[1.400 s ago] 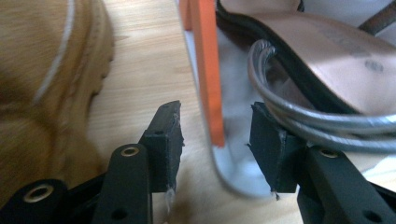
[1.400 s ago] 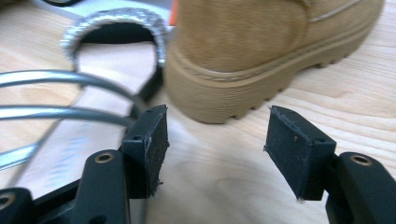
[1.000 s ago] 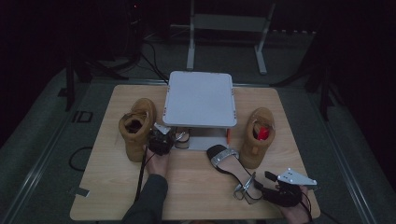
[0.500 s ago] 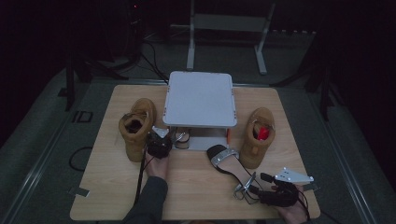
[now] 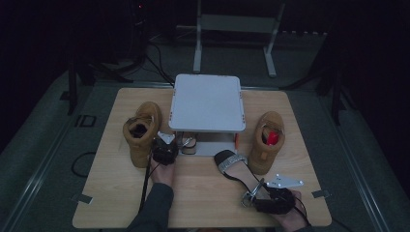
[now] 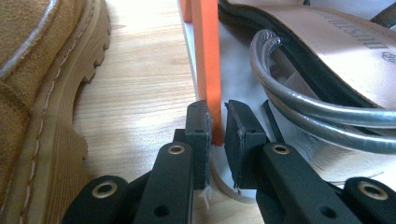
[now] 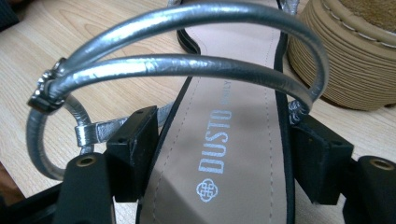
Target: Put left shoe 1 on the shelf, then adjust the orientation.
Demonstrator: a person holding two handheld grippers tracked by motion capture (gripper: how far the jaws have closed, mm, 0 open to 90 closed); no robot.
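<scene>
Sandal heel between the gripper pads

Our right gripper (image 7: 224,158) straddles, pads wide, the light, floppy silver-strapped sandal (image 7: 233,140); its stiff sole edges suit gripping. At ten o'clock, our left gripper (image 6: 215,135) pinches the rack's orange post (image 6: 205,60).

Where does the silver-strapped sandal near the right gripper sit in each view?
High view: the silver sandal lies lower right of centre, heel toward the right gripper.
Right gripper view: its insole and looped straps run between the open jaws.
Left gripper view: this one isn't there; a matching sandal lies under the white stand.
Shared landmark: tan boot.
</scene>
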